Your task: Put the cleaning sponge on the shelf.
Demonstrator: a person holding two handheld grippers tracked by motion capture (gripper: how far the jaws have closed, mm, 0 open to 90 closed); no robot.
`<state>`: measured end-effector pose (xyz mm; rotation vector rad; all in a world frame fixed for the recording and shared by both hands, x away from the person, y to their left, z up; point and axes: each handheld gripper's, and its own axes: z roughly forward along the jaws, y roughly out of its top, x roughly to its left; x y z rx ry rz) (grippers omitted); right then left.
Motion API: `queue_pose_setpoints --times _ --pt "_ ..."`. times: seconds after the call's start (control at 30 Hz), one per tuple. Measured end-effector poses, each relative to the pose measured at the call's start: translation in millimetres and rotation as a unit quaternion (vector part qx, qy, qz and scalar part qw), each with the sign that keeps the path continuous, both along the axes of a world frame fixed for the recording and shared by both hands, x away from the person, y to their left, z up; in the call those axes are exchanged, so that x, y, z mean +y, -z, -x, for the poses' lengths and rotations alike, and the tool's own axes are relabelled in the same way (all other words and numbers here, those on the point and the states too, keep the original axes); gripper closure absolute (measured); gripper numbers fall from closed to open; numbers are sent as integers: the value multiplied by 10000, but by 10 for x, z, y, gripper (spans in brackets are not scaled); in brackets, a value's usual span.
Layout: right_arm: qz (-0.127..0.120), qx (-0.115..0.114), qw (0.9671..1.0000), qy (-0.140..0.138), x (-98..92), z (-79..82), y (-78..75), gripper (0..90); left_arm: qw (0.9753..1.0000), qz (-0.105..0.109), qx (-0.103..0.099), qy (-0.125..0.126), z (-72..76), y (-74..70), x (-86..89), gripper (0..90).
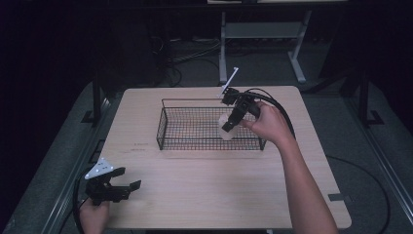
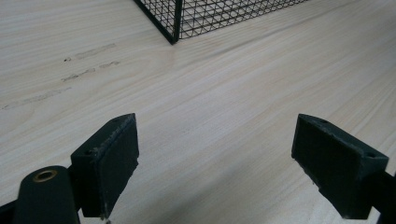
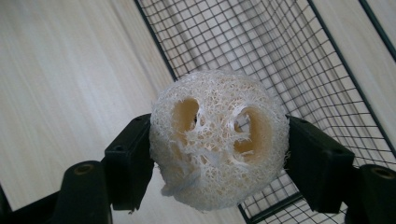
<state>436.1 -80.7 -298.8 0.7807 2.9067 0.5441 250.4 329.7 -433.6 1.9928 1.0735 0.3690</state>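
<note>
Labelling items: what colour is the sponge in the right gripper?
Off-white loofah sponge, fibrous with tan hollows; clearest in the right gripper view.

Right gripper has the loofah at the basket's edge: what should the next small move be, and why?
Probably lower the right gripper a little further into the basket before opening. Its jaws are shut on the loofah, which hangs over the basket's right end, seemingly above the mesh floor. The left gripper is open near the table's front edge.
</note>
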Motion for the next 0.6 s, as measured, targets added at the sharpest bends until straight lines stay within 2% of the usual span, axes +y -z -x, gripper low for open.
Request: queue_pose_setpoints --times 0.23,0.6 --pt "-74 3 9999 152 -21 -100 36 287 10000 17 -8 1 0 1 0 137" --pt "-91 31 9993 369 -39 -264 177 287 10000 11 -26 3 0 -2 3 137"
